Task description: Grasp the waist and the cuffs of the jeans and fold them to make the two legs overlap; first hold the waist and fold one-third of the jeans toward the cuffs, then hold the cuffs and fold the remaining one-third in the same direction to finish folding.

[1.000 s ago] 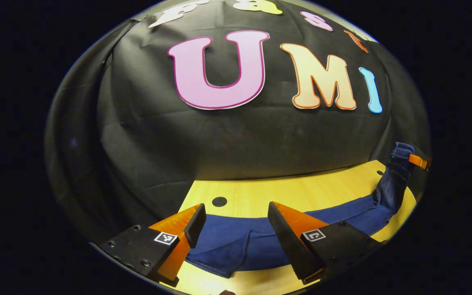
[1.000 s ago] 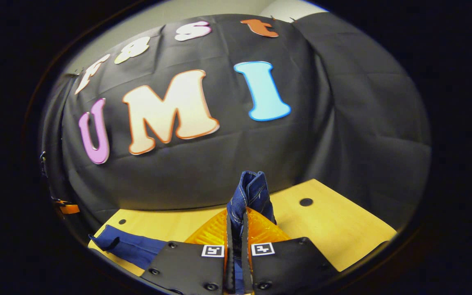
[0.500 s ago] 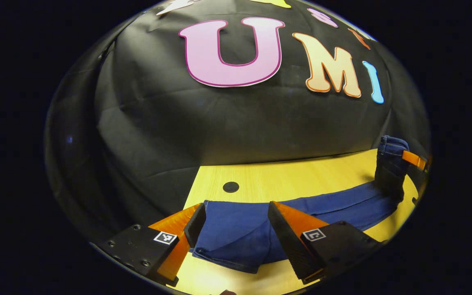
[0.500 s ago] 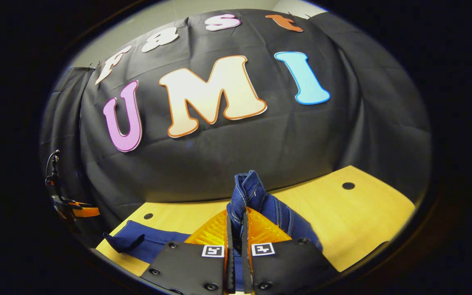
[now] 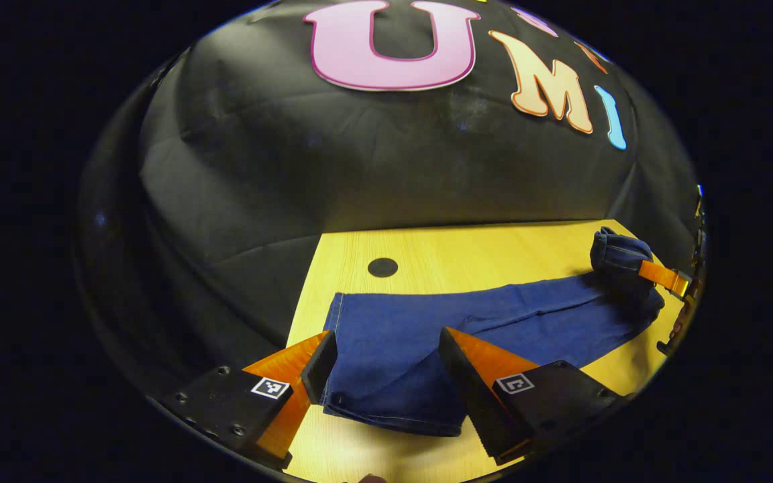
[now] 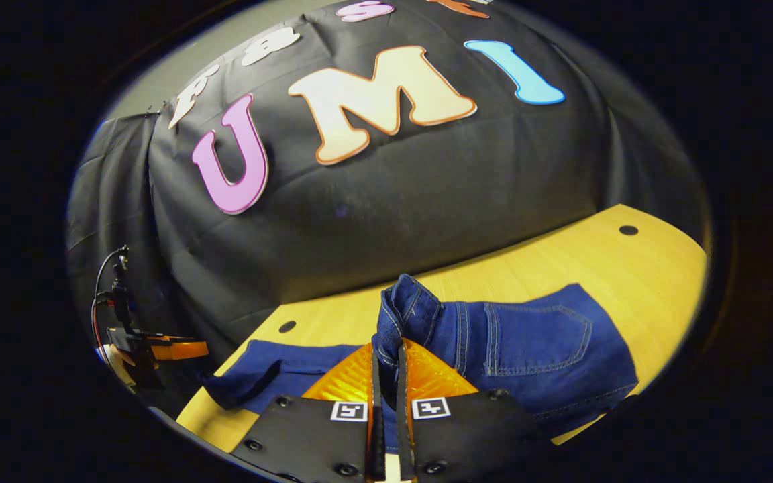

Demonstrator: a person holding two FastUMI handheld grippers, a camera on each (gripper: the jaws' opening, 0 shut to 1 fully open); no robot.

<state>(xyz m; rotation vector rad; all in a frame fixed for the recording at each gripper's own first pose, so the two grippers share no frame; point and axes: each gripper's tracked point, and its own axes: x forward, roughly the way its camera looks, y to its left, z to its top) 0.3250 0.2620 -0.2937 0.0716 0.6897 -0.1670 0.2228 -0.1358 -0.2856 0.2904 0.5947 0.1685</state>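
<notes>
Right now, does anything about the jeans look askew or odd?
Mostly fine: the dark blue denim jeans lie flat along the yellow wooden table. Only the waist end stands bunched, pinched in the right claw.

The left gripper [image 5: 381, 359] hovers with its fingers spread wide apart (nothing between them pinched); the right gripper [image 6: 386, 376] stays clamped tight.
</notes>
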